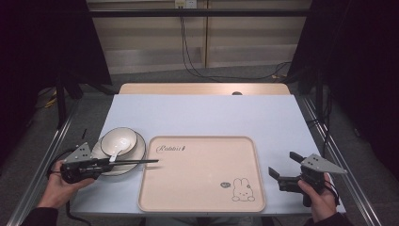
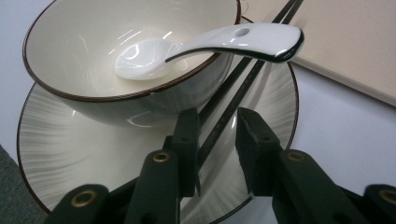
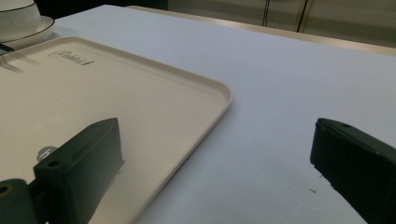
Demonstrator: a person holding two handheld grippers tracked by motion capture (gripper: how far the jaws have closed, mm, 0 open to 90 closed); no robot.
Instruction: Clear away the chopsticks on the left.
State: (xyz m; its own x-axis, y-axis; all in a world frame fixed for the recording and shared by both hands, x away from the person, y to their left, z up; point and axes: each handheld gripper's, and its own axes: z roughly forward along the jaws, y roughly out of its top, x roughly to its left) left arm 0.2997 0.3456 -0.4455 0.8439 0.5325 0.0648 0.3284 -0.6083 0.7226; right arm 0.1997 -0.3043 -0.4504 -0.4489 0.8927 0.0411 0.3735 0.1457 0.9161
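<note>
Everything here is placed against the pale beige plastic tray with the rabbit drawing (image 1: pixel 202 188), which lies at the middle of the light blue table (image 1: pixel 207 113).

Just left of the tray sits a white ribbed ceramic plate with a dark rim (image 1: pixel 136 155), carrying a white ceramic bowl with a dark rim (image 1: pixel 120 140); a glossy white ceramic spoon (image 2: pixel 196 46) rests inside the bowl, its handle over the bowl's edge toward the tray. The left gripper (image 1: pixel 101 164) hovers at the plate's near-left side, its jaws slightly parted around a pair of thin black chopsticks (image 1: pixel 136 161). In the left gripper view the sticks (image 2: pixel 229 107) touch one jaw while a gap remains at the other, so a firm pinch cannot be told. The tips reach onto the tray's left rim.

Well right of the tray, the right gripper (image 1: pixel 286 170) is held idle with its jaws spread wide and nothing between them.

By my judgement the work is early: the tray is bare, the chopsticks are only being taken, and the spoon, bowl and plate remain to be dealt with.

The chopsticks' near ends are hidden behind the jaws, and whether they rest on the plate or are lifted is hard to make out.
</note>
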